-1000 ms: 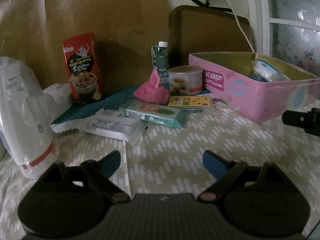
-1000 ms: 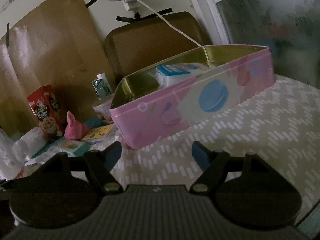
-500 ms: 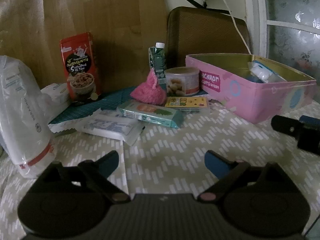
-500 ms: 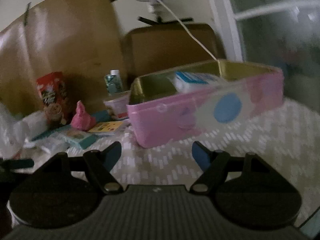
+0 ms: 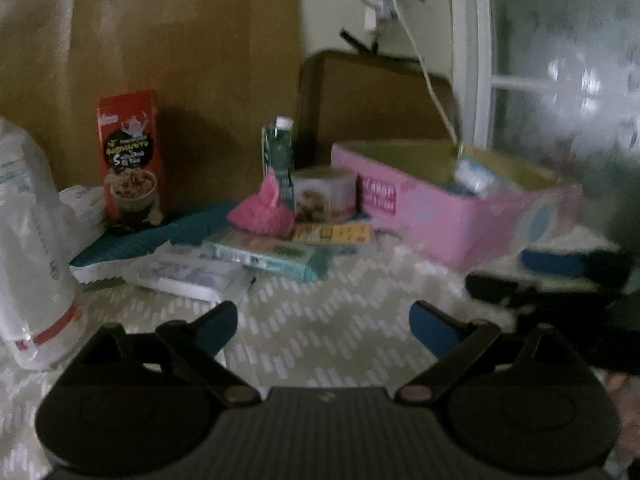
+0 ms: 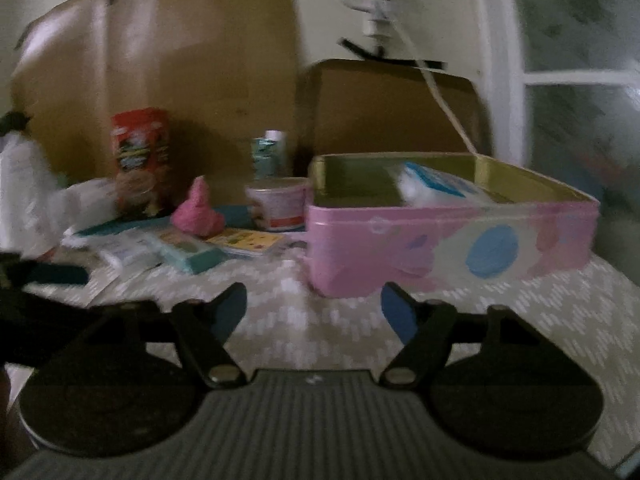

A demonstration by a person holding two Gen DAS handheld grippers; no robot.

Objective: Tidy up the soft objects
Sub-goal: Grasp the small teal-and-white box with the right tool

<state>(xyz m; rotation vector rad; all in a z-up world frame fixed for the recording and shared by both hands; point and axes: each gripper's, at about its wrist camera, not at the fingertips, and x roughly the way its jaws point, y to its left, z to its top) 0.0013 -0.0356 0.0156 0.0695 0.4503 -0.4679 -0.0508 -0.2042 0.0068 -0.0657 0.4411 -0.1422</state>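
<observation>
Left gripper [image 5: 323,322]: I see both blue-tipped fingers spread wide with nothing between them, hovering over the patterned cloth [image 5: 320,344] well in front of the tin.
Right gripper [image 6: 314,308]: my fingers here are also wide apart and empty, hanging just in front of the tin's near left corner.
Tin [image 6: 452,248]: pink, open-topped, with a blue round print on its front; I use it as my landmark.
White-and-blue pack [image 6: 432,188]: lies inside the tin, leaning against the right part of its interior; blurred, so I cannot read it.
Pink soft lump [image 5: 264,212]: sits on the cloth left of the tin, with a pointed top, just in front of the green carton.
Teal pack [image 5: 272,254]: flat on the cloth, left of the tin and just in front of the pink lump.
White pack [image 5: 188,276]: flat, farther left of the tin, beside the teal pack.
Yellow card [image 5: 332,234]: flat on the cloth between the pink lump and the tin.
Round tub [image 5: 325,194]: stands just left of the tin's far corner.
Green carton [image 5: 278,160]: upright behind the pink lump, left of the tin.
Red box [image 5: 128,156]: upright, far left of the tin, by the brown board.
White bag [image 5: 28,248]: tall, at the far left edge, well apart from the tin.
</observation>
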